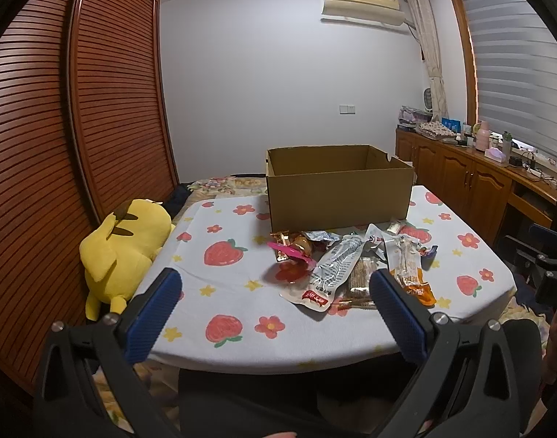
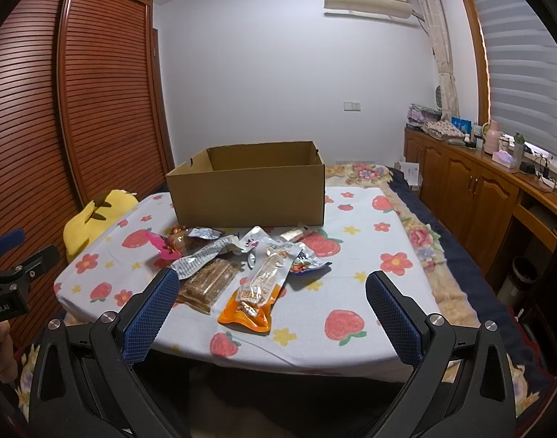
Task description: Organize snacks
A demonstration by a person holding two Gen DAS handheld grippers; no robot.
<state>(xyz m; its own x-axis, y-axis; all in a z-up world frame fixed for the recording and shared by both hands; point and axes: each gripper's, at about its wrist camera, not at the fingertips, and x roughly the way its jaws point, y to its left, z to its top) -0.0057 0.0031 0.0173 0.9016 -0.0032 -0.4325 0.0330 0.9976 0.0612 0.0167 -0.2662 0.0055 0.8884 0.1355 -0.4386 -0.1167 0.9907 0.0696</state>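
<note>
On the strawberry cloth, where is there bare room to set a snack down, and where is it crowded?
Free: the left stretch between the yellow plush and the snack pile, the right stretch beyond the pile, and the near edge by both open grippers. Crowded: the pile, which runs right up to the box front, with packets overlapping.
</note>
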